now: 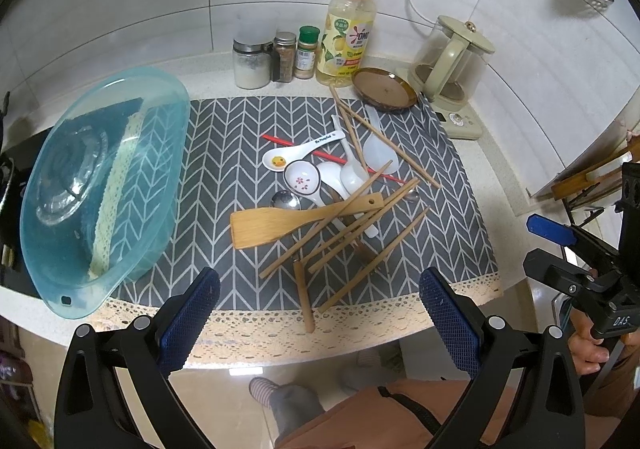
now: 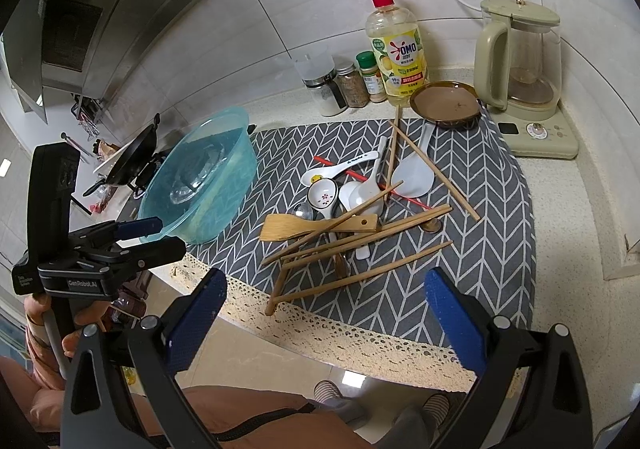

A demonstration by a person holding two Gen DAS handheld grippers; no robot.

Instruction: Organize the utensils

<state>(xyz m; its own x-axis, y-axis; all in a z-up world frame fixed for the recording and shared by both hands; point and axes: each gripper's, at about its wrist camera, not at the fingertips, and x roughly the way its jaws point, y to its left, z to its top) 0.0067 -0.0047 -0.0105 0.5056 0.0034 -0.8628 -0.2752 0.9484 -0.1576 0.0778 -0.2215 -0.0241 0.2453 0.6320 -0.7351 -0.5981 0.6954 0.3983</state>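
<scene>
A pile of utensils lies on a grey chevron mat (image 1: 240,137) (image 2: 480,249): a wooden spatula (image 1: 280,221) (image 2: 316,225), several wooden chopsticks (image 1: 376,261) (image 2: 368,273), white ceramic spoons (image 1: 304,149) (image 2: 340,169), a red chopstick (image 1: 332,157) and a metal spoon (image 1: 285,200). My left gripper (image 1: 320,313) is open and empty, held off the counter's front edge. My right gripper (image 2: 324,313) is open and empty, also in front of the mat. Each gripper shows in the other's view, the right one (image 1: 560,237) and the left one (image 2: 140,229).
A blue plastic basin (image 1: 104,185) (image 2: 204,177) holding a glass lid stands left of the pile. At the back are spice jars (image 1: 276,57), a dish-soap bottle (image 1: 348,37), a brown dish (image 1: 384,89) and a kettle (image 1: 452,69). A stove with a wok (image 2: 132,157) lies further left.
</scene>
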